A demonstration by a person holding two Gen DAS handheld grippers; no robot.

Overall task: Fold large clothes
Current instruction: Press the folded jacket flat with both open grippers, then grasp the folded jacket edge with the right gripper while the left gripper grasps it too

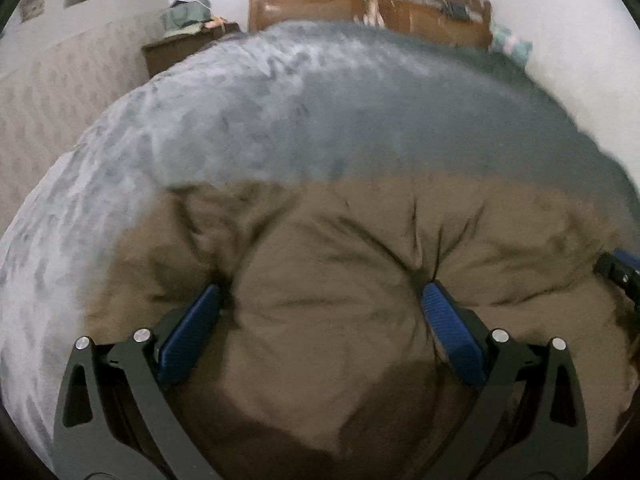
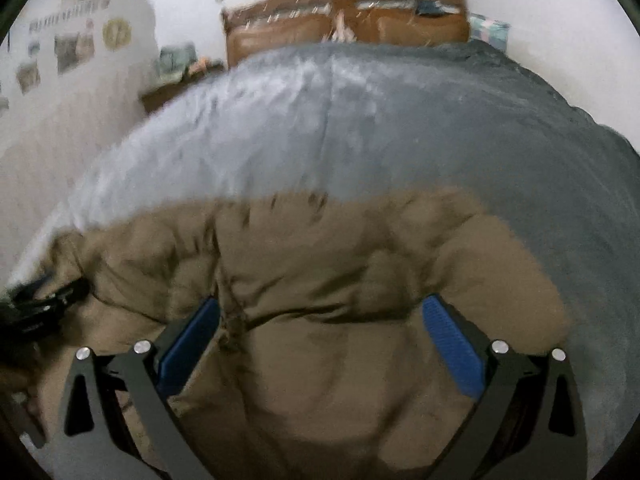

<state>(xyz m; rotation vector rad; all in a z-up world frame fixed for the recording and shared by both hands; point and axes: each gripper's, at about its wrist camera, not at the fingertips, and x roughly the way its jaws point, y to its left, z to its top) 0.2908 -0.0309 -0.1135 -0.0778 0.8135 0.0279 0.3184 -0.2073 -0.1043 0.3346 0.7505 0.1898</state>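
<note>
From the left wrist view, the left tongs [image 1: 322,304] stand spread wide, their blue pads [image 1: 448,328] pressed down into a puffy brown jacket [image 1: 320,248] without pinching any of it; a broad mound of fabric bulges between the two pads. The jacket lies on a bed covered by a grey blanket [image 1: 248,112], at the near end. At the right edge a bit of the right tongs [image 1: 618,270] shows against the jacket. Beyond the blanket stands a brown wooden headboard [image 1: 360,4], with a small wooden nightstand [image 1: 176,50] to its left carrying a heap of cloth.

From the right wrist view, the right tongs [image 2: 322,316] are likewise spread wide, pads sunk onto the jacket [image 2: 340,264], gripping nothing. A quilted seam runs beside the left pad [image 2: 192,340]. The left tongs [image 2: 48,300] appear dark and blurred at the left edge, resting on the jacket. The grey blanket [image 2: 400,128] stretches to the headboard [image 2: 352,12].
</note>
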